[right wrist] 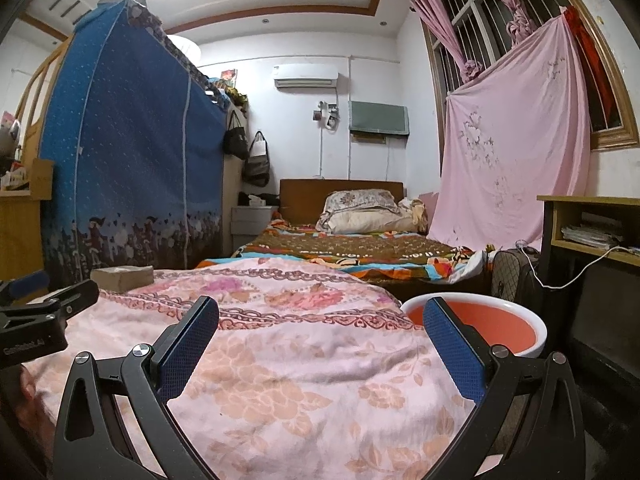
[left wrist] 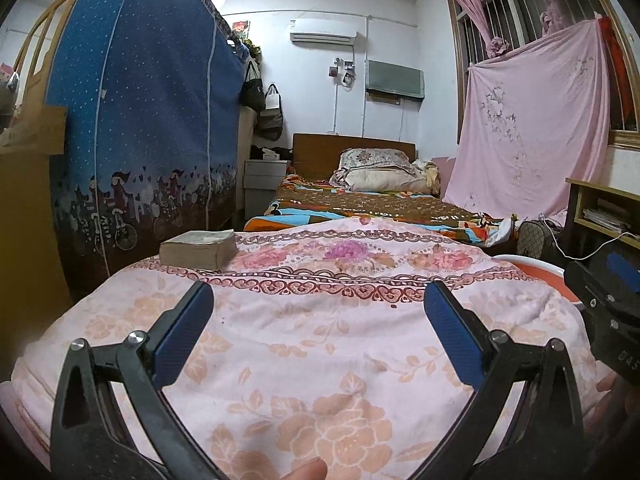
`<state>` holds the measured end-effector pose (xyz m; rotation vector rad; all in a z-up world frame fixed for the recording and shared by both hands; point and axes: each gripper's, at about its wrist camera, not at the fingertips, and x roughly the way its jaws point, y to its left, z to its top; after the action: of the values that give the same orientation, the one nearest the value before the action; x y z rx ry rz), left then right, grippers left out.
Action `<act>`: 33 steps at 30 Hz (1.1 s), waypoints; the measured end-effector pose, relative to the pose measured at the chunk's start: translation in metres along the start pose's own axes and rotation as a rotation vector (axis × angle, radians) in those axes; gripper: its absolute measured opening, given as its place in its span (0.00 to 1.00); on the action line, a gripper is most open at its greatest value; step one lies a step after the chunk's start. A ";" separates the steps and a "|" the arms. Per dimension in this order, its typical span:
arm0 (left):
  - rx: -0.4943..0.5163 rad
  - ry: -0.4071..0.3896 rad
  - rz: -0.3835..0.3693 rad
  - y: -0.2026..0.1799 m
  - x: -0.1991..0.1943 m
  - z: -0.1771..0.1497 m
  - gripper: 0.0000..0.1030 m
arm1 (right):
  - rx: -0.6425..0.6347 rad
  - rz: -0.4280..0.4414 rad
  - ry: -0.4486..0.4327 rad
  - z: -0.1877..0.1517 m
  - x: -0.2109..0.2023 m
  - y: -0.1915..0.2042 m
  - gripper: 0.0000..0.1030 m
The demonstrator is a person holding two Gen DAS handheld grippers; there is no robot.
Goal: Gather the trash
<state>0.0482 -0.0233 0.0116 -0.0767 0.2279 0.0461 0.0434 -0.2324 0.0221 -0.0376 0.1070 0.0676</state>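
Both the left gripper (left wrist: 318,320) and right gripper (right wrist: 320,336) hang wide open and empty over the quilt (left wrist: 320,340). No trash shows on it; only a book (left wrist: 198,248) at ten o'clock. The basin (right wrist: 520,328) sits at two o'clock. Seemingly a search step: next, scan for scraps.

The near bed (left wrist: 320,344) is covered by a pale pink blanket (right wrist: 280,380) printed with peach flowers, with a band of maroon scrollwork and pink blossoms across its far part. A thick, worn book (left wrist: 198,249) lies flat on the blanket at the far left. Just beside the bed's far right corner stands a white basin (right wrist: 536,340) with an orange inside; what it rests on is hidden.
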 end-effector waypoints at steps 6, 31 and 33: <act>0.004 0.003 0.000 0.000 0.001 -0.001 0.89 | 0.009 -0.002 0.004 0.000 0.001 -0.002 1.00; 0.004 -0.002 -0.001 -0.001 0.000 -0.002 0.89 | 0.012 -0.003 0.004 0.000 0.000 -0.002 1.00; 0.003 -0.003 -0.001 -0.001 0.000 -0.002 0.89 | 0.012 -0.002 0.004 0.000 0.000 -0.002 1.00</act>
<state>0.0474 -0.0246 0.0103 -0.0732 0.2251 0.0450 0.0441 -0.2346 0.0225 -0.0261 0.1109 0.0645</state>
